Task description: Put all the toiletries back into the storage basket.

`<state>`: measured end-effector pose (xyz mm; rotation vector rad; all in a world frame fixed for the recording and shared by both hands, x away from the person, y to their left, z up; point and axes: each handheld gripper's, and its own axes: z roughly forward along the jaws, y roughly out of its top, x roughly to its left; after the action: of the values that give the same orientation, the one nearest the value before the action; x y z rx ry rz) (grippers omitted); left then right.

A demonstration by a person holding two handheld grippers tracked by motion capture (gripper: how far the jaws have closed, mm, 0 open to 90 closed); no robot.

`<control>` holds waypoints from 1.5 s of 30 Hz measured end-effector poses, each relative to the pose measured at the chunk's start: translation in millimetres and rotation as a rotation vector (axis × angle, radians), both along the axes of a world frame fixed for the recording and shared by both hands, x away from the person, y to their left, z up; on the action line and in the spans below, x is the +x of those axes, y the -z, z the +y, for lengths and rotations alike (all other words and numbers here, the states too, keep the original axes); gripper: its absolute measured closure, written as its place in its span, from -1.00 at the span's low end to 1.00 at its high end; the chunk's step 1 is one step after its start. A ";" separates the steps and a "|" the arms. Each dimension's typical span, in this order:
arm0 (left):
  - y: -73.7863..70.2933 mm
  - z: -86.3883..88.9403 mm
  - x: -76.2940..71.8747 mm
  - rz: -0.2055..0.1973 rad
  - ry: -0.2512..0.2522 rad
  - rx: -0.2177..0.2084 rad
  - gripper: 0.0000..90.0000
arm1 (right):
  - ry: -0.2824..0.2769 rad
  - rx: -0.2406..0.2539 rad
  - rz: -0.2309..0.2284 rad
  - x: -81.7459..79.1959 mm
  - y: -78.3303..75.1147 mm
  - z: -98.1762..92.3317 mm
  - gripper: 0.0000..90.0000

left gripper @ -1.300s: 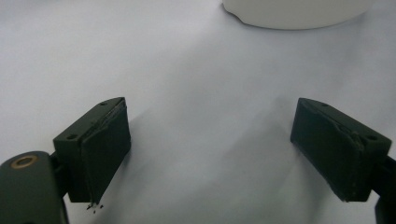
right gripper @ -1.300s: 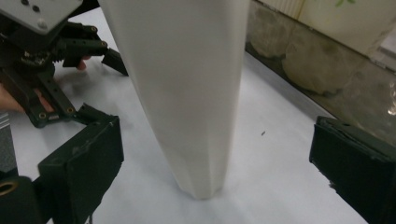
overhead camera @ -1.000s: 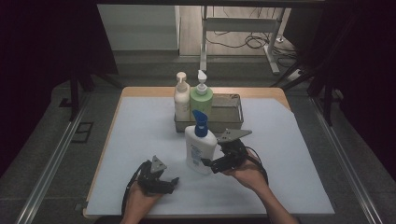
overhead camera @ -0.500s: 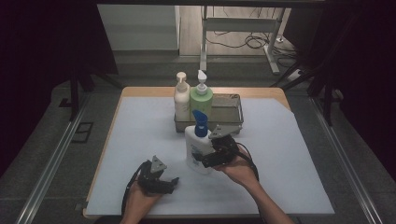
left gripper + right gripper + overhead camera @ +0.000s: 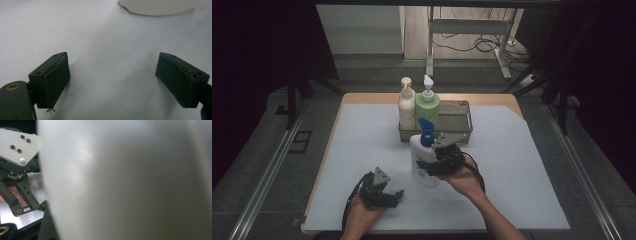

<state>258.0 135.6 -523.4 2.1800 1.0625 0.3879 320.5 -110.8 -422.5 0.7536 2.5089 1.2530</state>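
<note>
White-papered table [image 5: 362, 135]: right gripper [image 5: 432, 162], jaws just closing around the bottle [image 5: 421, 160], should clamp its body squarely before lifting (left gripper [image 5: 112, 75] idles, spread).

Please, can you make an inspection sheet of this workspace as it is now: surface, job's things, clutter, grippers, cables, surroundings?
Surface: white sheet over a wooden table.
Job's things: white bottle with blue pump, upright on the sheet; metal tray behind it holding a cream bottle and a green bottle.
Clutter: nothing seen.
Grippers: right gripper at the white bottle, jaws have just been closing, contact unclear; left gripper open, resting on the sheet.
Cables: black cable trailing from the right gripper.
Surroundings: dark floor, metal frame.
</note>
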 end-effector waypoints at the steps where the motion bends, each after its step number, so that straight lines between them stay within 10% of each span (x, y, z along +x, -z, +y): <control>1: 0.0 0.0 0.0 0.000 0.000 0.000 -0.74 | 0.000 0.000 0.000 0.0 0.0 0.0 -0.14; 45: 0.1 -0.3 -0.1 0.000 -0.003 -0.004 -0.74 | 0.226 0.006 0.004 17.7 -43.8 -70.7 -0.11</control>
<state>257.9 135.3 -523.5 2.1754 1.0660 0.3871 338.2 -181.5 -378.8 1.0095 2.3450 1.1809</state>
